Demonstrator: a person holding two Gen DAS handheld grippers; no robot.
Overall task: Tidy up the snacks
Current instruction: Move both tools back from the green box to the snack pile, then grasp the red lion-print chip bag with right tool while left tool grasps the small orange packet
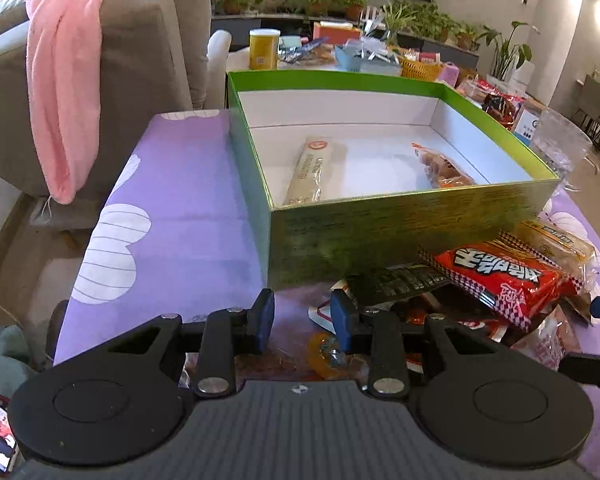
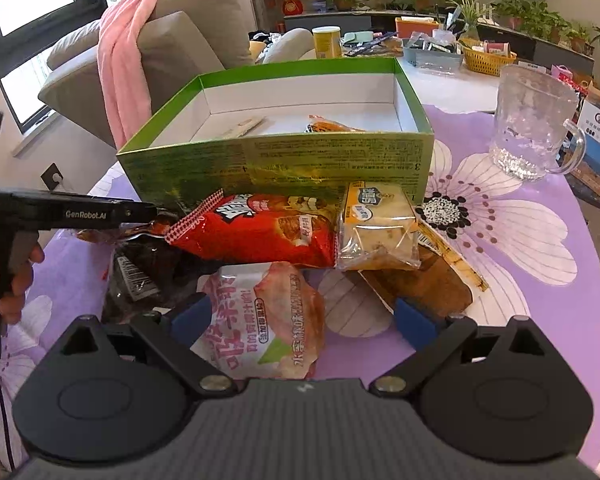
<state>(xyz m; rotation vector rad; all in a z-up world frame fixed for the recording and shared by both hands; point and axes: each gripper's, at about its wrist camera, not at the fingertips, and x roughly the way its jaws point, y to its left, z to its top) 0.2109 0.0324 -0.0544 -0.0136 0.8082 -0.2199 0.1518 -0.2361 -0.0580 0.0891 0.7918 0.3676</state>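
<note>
My right gripper (image 2: 302, 316) stands open around a pink-white packet (image 2: 260, 316), its long axis toward me. My left gripper (image 1: 302, 316) is open. 2 snacks lie inside the green box (image 1: 380, 216).

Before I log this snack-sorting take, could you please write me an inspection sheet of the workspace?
Surface: table under a purple floral cloth.
Job's things: green box holding a long pale packet and an orange packet; red bag, yellow-labelled pack and pink-white pack heaped before it.
Clutter: glass mug; yellow canister.
Grippers: left gripper open over the heap; right gripper open, astride the pink-white pack.
Cables: nothing seen.
Surroundings: sofa with pink towel; potted plants behind.
</note>
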